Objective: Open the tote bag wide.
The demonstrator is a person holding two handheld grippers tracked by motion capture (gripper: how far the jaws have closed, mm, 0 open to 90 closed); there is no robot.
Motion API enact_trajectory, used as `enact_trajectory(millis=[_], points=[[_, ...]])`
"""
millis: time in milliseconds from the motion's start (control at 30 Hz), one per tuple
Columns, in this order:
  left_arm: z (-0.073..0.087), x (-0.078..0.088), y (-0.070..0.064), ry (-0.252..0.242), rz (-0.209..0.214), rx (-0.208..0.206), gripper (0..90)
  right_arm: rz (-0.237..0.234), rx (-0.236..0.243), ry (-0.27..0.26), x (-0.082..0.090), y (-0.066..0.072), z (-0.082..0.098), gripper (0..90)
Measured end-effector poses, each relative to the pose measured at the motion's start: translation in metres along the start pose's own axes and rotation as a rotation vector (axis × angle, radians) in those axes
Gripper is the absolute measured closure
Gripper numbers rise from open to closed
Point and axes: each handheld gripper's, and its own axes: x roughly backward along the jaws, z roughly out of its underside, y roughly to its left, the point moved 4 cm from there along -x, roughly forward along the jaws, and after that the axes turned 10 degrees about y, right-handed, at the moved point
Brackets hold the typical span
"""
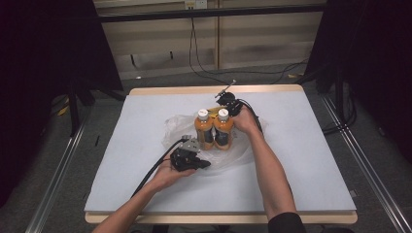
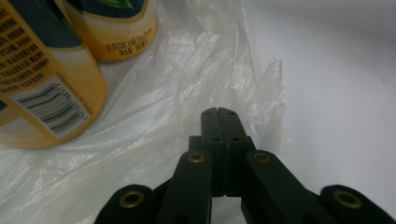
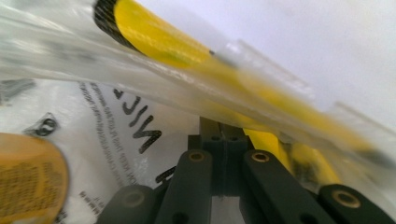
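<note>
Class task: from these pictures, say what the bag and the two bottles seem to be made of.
Bag: thin clear plastic film, glossy; it crinkles and shows the table through it. Bottles: probably plastic, with white caps and smooth printed labels bearing a barcode.

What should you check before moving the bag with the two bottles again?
1. Both bottles standing upright on the plastic bag: ok.
2. Caps on both bottles: ok.
3. Left tool shut, at the bag's near edge: ok; whether it pinches plastic: cannot tell.
4. Right tool shut, behind the bottles: ok; whether it grips the bag: cannot tell.
5. Yellow thing inside the bag, what it is: cannot tell.
6. Bag well away from the table edges: ok.
</note>
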Motion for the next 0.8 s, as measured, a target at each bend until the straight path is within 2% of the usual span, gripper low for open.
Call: enact_trajectory(millis=[67,200,233,333,367,467,500,600,767,800], points=[[0.000,0.000,0.001,-0.028,0.001,0.016,90.0,-0.008,0.006,-0.015,0.005,0.001,0.000,90.0],[-0.001,0.007,0.002,-0.030,-0.006,0.021,90.0,-0.017,0.016,-0.033,0.016,0.003,0.002,90.0],[-0.001,0.007,0.001,-0.053,-0.001,0.029,90.0,-0.024,0.010,-0.036,0.018,0.004,0.002,90.0],[-0.001,0.013,0.002,-0.052,-0.027,0.028,90.0,-0.030,0.013,-0.050,0.023,0.006,0.005,90.0],[-0.001,0.013,0.002,-0.080,-0.024,0.041,90.0,-0.031,0.017,-0.053,0.024,0.006,0.006,90.0],[-0.001,0.018,0.005,-0.100,-0.036,0.059,90.0,-0.032,0.027,-0.068,0.028,0.008,0.009,90.0],[0.000,0.019,0.006,-0.116,-0.029,0.064,90.0,-0.032,0.024,-0.070,0.028,0.008,0.010,90.0],[0.002,0.026,0.009,-0.137,-0.044,0.076,90.0,-0.031,0.017,-0.082,0.031,0.007,0.014,90.0],[0.006,0.036,0.012,-0.178,-0.061,0.101,90.0,-0.023,0.019,-0.126,0.043,0.007,0.020,90.0],[0.006,0.038,0.012,-0.188,-0.067,0.104,90.0,-0.022,0.007,-0.129,0.046,0.008,0.022,90.0]])
